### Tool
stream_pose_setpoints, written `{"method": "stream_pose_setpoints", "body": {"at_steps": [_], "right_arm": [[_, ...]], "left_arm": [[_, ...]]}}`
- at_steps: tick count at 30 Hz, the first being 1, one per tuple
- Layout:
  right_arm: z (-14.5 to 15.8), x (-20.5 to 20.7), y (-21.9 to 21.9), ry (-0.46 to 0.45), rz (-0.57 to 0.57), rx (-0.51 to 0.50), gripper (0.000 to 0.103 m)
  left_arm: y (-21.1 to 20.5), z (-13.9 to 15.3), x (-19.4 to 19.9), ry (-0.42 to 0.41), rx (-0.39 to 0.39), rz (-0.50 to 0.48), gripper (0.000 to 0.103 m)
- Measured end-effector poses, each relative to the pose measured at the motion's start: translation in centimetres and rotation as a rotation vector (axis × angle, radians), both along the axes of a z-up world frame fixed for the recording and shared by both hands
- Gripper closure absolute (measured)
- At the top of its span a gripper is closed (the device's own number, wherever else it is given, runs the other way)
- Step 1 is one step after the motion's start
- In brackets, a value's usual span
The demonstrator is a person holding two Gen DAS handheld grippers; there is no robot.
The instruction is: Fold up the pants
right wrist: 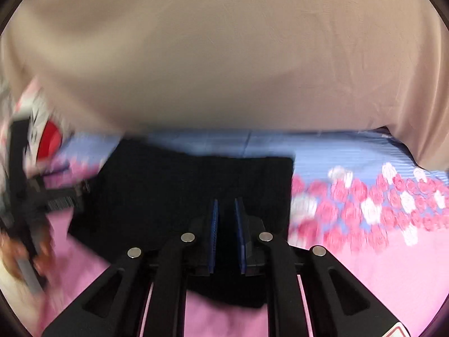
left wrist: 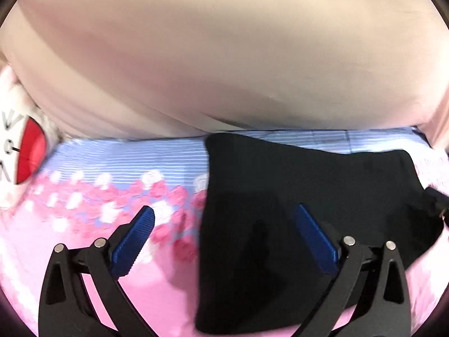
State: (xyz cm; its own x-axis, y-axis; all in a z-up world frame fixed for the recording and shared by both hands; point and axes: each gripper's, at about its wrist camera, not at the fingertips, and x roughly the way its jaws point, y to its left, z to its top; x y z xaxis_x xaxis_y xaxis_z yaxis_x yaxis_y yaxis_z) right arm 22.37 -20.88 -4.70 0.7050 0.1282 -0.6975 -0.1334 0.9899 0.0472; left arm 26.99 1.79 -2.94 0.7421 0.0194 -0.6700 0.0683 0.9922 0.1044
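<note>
Black pants (left wrist: 308, 174) lie folded into a flat block on the bedsheet; the right wrist view has them left of centre (right wrist: 196, 179). My left gripper (left wrist: 224, 209) hangs open and wide above their left edge. One blue pad (left wrist: 134, 241) is over the sheet, the other over the cloth, and nothing is between them. My right gripper (right wrist: 226, 201) has its pads nearly together over the near part of the pants. Black cloth fills the narrow gap and bunches up under the jaws. The left gripper's blurred black frame (right wrist: 31, 193) shows at the far left.
The bedsheet (right wrist: 378, 266) is pink with a band of rose print and blue stripes at the back. A beige cloth wall (left wrist: 224, 56) rises right behind the bed. A white object with a red patch (left wrist: 31, 151) sits at the left edge.
</note>
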Motion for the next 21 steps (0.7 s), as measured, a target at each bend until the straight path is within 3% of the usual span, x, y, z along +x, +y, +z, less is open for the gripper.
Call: {"method": "stream_pose_setpoints", "body": {"at_steps": [2,5,8,9,10,12,15,19,21], "right_arm": [[-2.3,0.2,-0.2,0.027,-0.02,-0.046,0.097],[-2.0,-0.3,-0.4,0.014,-0.051,0.015,0.098],[0.2,-3.4,0.0,-0.047,-0.062,0.014,0.087],[0.9,-5.1,0.2,-0.076,-0.07,-0.002,0.078],[1.2,-6.6,0.5,-0.096,-0.081,-0.009,0.061],[1.7,-9.3,0.6,-0.127,-0.084,0.001,0.045],[2.1,-12.3,1.4,-0.14,-0.106,-0.024,0.043],[2.8,-15.1,2.2,-0.188,-0.15,-0.032,0.022],[3.2,-16.3,2.5,-0.213,-0.173,-0.033,0.019]], "left_arm": [[0.0,-1.1,-1.3,0.027,0.03,-0.009,0.005],[-1.1,-4.8,-0.4,0.098,0.101,-0.01,0.005],[-0.5,-4.2,-1.5,0.08,0.058,0.016,0.005],[-0.4,-3.5,-2.2,0.081,0.058,0.023,0.005],[-0.3,-2.5,-3.2,0.063,0.058,0.029,0.005],[-0.2,-0.8,-5.9,0.02,0.063,0.028,0.005],[-0.1,0.6,-8.7,0.005,0.047,0.019,0.005],[-0.2,1.8,-13.0,-0.009,0.028,0.016,0.005],[-0.5,2.1,-14.7,-0.018,0.038,0.017,0.005]]}}
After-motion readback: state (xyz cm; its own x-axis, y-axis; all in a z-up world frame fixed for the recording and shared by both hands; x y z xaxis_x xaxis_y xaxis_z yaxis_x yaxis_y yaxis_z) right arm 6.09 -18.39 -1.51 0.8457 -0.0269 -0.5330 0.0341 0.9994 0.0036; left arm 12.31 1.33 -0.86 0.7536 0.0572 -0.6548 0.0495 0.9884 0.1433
